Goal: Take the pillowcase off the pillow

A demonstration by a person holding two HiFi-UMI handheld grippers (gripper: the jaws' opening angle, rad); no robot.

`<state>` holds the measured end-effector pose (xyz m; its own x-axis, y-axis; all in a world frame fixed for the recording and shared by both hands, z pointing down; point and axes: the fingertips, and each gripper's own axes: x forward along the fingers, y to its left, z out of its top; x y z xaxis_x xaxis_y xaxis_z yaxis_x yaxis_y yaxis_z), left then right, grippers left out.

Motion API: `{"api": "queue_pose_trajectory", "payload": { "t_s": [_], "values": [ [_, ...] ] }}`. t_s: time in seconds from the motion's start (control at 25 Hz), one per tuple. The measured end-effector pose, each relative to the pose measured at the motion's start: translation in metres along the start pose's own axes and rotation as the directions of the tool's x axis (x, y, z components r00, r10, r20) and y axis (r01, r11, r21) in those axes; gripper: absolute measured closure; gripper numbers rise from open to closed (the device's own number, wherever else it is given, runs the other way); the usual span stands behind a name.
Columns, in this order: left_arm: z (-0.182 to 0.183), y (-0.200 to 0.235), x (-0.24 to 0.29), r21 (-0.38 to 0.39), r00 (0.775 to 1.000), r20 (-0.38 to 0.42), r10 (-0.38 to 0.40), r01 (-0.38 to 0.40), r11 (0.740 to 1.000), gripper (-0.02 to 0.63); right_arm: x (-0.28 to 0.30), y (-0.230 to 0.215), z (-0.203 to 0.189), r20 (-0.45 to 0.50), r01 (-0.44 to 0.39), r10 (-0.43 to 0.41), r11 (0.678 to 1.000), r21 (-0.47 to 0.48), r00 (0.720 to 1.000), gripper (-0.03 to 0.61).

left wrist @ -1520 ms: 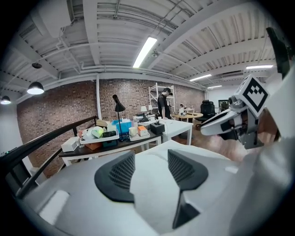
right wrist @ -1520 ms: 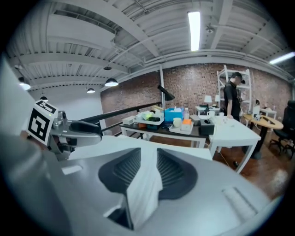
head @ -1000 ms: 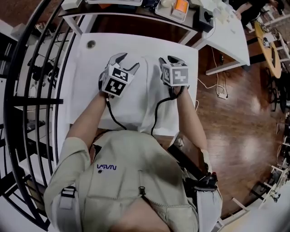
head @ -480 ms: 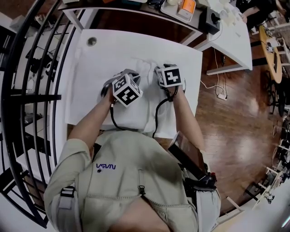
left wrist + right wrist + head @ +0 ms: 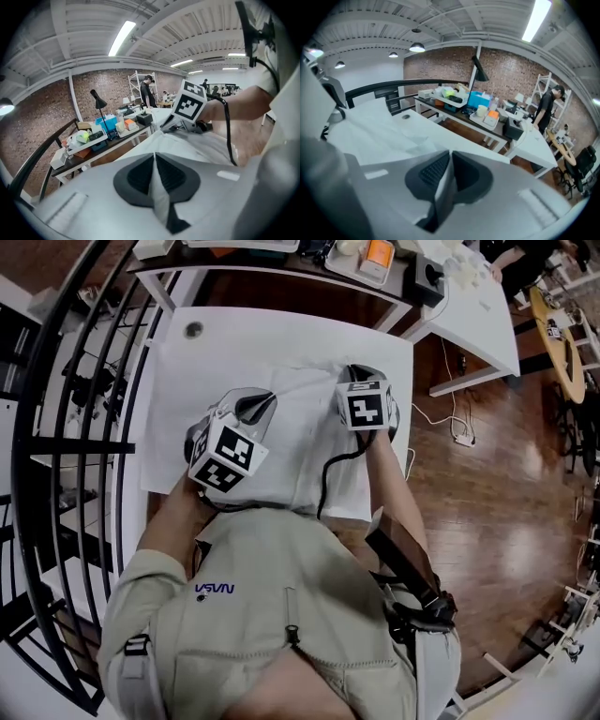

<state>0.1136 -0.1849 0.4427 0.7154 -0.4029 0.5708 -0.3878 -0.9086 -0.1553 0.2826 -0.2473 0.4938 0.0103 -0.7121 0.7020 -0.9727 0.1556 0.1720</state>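
white bench point(image 5: 178, 399) runs out from the person's beige vest point(image 5: 281, 615), with both forearms reaching over it.

- pillowcase point(image 5: 300, 451): white and creased, lying on the right half of the bench between the two arms. its near end drapes over the bench edge toward the person. the pillow inside cannot be told apart from the cover.
- left tool point(image 5: 258, 407): over the left side of the cloth, marker cube facing up. its jaws have just been closing. the left gripper view shows the dark pads together on a thin upright fold of white pillowcase.
- right tool point(image 5: 361, 374): at the far right corner of the cloth, close to the bench's right edge. its jaws have also just been closing. the right gripper view shows a pinched ridge of the same fabric between the pads.
- the two tools stand apart, with cloth stretched between them.
- round cable hole point(image 5: 193, 330) in the far left of the bench top.
- beyond: a dark cluttered table point(image 5: 281, 263) carrying an orange box point(image 5: 375, 253), a black railing point(image 5: 56, 427) at left, wood floor point(image 5: 487, 484) at right.
- brick wall point(image 5: 47, 117) and a standing person point(image 5: 149, 91) far back.
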Motion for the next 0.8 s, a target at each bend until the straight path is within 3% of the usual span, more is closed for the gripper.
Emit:
{"api": "queue_pose_trajectory", "payload": {
  "t_s": [0.2,0.48,0.64,0.8],
  "values": [
    [0.007,0.006,-0.047,-0.076,0.996,0.082,0.031,-0.025,0.997,0.598,-0.030,-0.030,-0.002,0.065,0.060,-0.062,0.998,0.034,0.996,0.558],
    [0.002,0.017,-0.045,-0.154,0.990,0.126,0.067,-0.047,0.987,0.600,-0.042,-0.072,-0.035,0.048,0.179,-0.185,0.977,0.118,0.982,0.561],
    [-0.027,0.027,-0.010,-0.223,0.994,0.088,0.062,-0.041,0.974,0.600,-0.022,-0.074,-0.074,-0.050,0.211,-0.205,0.955,0.207,0.978,0.561],
    [-0.055,0.033,0.028,-0.290,0.999,0.044,0.027,-0.013,0.957,0.600,0.000,-0.075,-0.085,-0.063,0.233,-0.225,0.952,0.199,0.972,0.561]
  ]
}}
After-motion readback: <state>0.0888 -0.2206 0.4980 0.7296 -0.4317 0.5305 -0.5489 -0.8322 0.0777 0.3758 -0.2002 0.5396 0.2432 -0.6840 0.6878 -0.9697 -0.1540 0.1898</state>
